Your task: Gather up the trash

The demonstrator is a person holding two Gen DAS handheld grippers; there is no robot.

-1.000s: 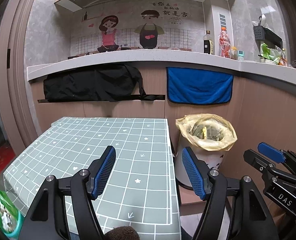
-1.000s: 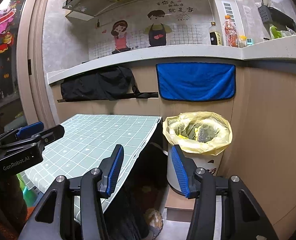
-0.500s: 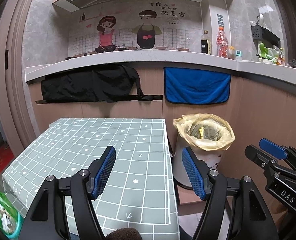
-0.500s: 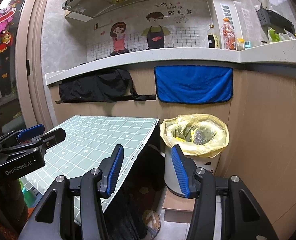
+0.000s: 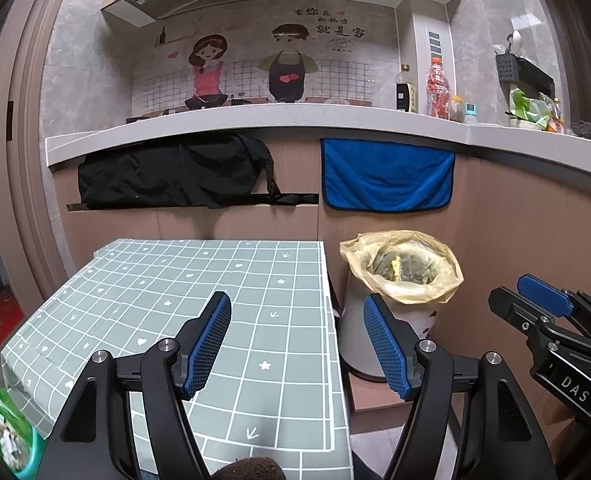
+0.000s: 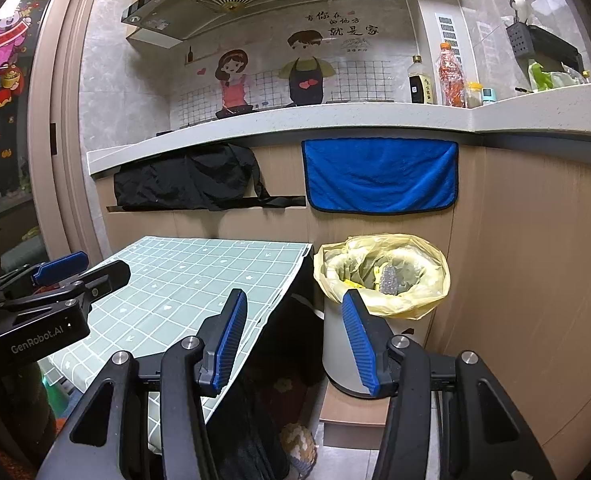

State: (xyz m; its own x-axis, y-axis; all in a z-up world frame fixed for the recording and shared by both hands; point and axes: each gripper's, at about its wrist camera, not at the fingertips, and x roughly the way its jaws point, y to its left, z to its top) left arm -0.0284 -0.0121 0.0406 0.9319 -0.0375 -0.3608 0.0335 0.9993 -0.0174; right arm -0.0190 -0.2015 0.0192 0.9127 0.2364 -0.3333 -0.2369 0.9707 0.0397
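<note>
Desk [image 5: 143, 288] under a green checked cloth fills the left of both views, and its top looks bare: no trash is left on the part that shows. At the far left edge of the left wrist view, low beside the desk, a green tub [image 5: 3, 436] holds something pale; whether that is trash to collect I cannot tell. The left gripper [image 5: 297, 344] hangs over the near right part of the desk, fingers wide with nothing between them. To its right the right gripper [image 6: 295, 342] hangs over the gap between desk and bin, fingers also wide and empty. Further right, on a low wooden step against the cabinet, stands the bin [image 6: 379, 276] with its yellow liner; crumpled wrappers and a silvery scrap already lie inside. By my reading the collecting is mostly done, or wholly, unless more waits out of view.

Against the earlier frames little differs: both grippers are as wide apart as a second ago, and the scene sits only slightly lower in each view, as if both cameras had tipped up a touch.
</note>
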